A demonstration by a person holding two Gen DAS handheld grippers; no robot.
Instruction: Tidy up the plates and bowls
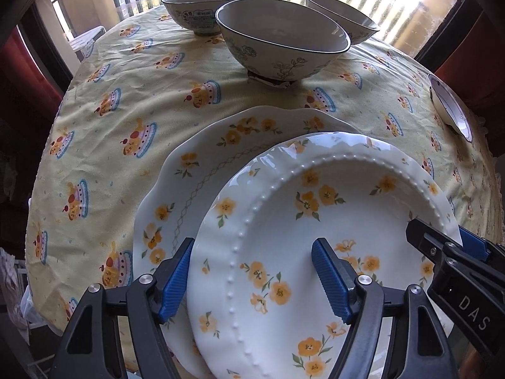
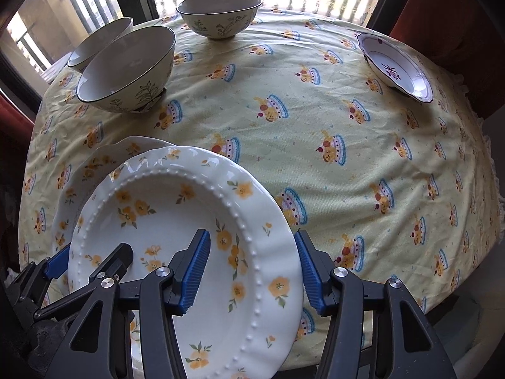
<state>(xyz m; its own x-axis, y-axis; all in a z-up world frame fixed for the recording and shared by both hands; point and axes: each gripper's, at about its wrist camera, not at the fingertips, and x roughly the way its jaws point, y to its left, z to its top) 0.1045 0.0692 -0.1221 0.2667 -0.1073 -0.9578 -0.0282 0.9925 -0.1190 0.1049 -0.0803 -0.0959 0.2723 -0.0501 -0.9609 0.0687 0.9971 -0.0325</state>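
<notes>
"DAS" on right gripper (image 1: 454, 246)

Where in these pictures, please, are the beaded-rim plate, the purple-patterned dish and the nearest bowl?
beaded-rim plate (image 2: 176, 221): right wrist view, on its white centre well.
purple-patterned dish (image 2: 393, 63): right wrist view, on its inner floor near the purple motif.
nearest bowl (image 1: 281, 36): left wrist view, on its grey inside wall.

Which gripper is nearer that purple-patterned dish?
Right. The right gripper straddles the beaded plate's rim on the dish's side; the left gripper straddles the opposite rim.
</notes>
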